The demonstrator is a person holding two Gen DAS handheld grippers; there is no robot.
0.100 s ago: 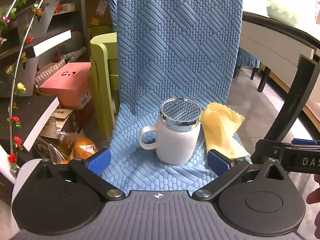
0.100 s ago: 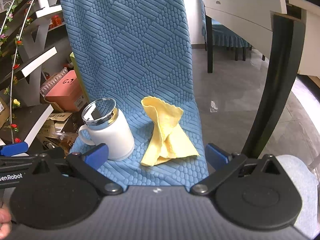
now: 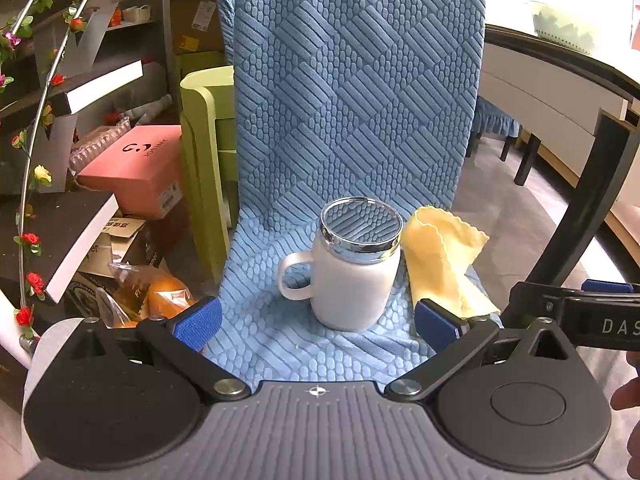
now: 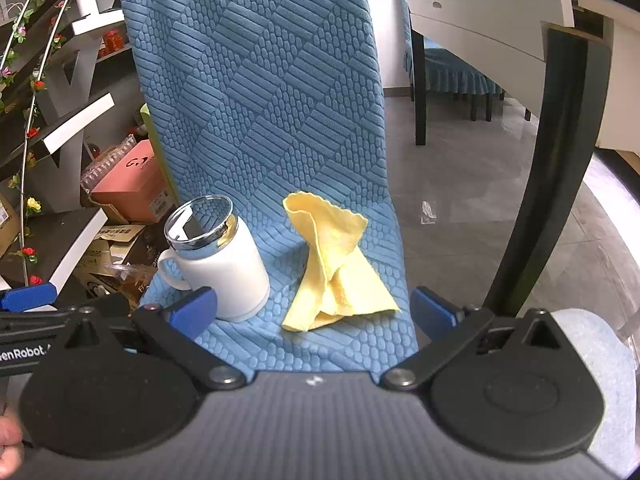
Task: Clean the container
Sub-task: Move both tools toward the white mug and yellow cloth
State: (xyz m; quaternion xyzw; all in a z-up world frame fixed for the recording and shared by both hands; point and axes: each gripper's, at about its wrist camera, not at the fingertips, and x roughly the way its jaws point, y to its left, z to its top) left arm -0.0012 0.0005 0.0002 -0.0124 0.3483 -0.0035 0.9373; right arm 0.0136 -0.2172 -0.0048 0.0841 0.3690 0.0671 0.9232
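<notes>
Two wide-open tools, left tool and right tool, empty. Mug: rigid, smooth, likely breakable; handle at 9 o'clock. Cloth: limp; pinch a fold.

blue textured chair cover draped over seat and back | pink box left on clutter | green stool beside chair | flower garland far left | white table right, black leg
</notes>
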